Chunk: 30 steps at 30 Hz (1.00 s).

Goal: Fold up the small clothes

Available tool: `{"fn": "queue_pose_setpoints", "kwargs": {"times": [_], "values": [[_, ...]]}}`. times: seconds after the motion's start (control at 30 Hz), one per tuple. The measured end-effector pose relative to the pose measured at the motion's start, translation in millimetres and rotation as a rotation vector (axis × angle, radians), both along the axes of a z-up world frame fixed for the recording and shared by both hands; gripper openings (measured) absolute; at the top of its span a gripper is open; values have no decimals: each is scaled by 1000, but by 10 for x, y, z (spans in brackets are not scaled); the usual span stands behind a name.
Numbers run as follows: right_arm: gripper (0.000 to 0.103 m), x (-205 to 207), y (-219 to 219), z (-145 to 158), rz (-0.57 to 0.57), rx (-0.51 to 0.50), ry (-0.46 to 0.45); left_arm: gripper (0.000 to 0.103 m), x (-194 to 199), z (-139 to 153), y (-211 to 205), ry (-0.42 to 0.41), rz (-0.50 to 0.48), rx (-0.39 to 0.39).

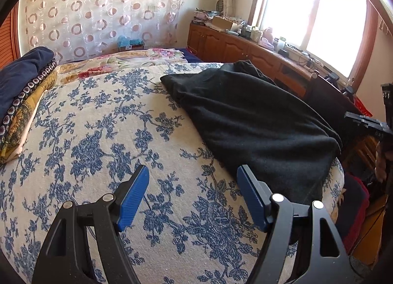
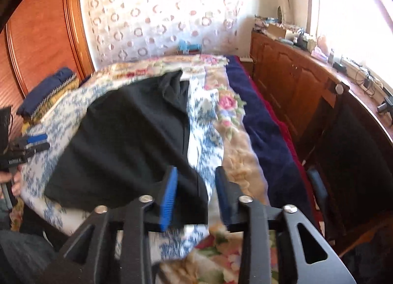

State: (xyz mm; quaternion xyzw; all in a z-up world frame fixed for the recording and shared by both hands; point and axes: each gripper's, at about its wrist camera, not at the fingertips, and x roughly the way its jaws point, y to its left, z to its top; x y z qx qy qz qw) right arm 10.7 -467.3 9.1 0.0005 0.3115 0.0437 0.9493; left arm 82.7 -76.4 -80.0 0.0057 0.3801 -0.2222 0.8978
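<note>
My left tongs (image 1: 192, 194) hang apart over the bed (image 1: 98, 136), the black garment (image 1: 250, 122) just ahead to their right, while my right tongs (image 2: 196, 192) stand apart, clamping nothing, at its near corner, probably for regripping.

bed (image 1: 103, 122) under blue-floral cover. black garment (image 1: 250, 122) lies flat on its right half. stack of folded clothes (image 1: 22, 97) at far left edge, well apart. floral blanket (image 1: 137, 59) across far end.
</note>
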Motion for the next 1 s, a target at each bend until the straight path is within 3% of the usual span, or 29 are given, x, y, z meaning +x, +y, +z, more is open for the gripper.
{"fn": "queue_pose_setpoints", "kwargs": {"times": [0.2, 0.27, 0.37, 0.6, 0.9, 0.93, 0.97, 1.0], "values": [[43, 528, 130, 91, 66, 38, -26, 75, 237, 128, -11, -29, -4, 29], [51, 797, 152, 149, 101, 71, -27, 75, 347, 187, -18, -40, -4, 40], [53, 1219, 170, 183, 124, 97, -24, 75, 533, 279, -57, -59, -8, 64], [53, 2133, 269, -58, 165, 71, 99, 75, 925, 343, -174, -48, -21, 67], [53, 2750, 286, -219, 191, 23, 165, 75, 1456, 201, -343, 1, -25, 75], [42, 2763, 317, -242, 203, 24, 165, 75, 1491, 190, -355, 5, -25, 74], [13, 2767, 315, -238, 231, 25, 162, 75, 1554, 167, -369, 11, -25, 73], [7, 2746, 309, -213, 248, 12, 151, 75, 1606, 148, -377, 14, -24, 74]]}}
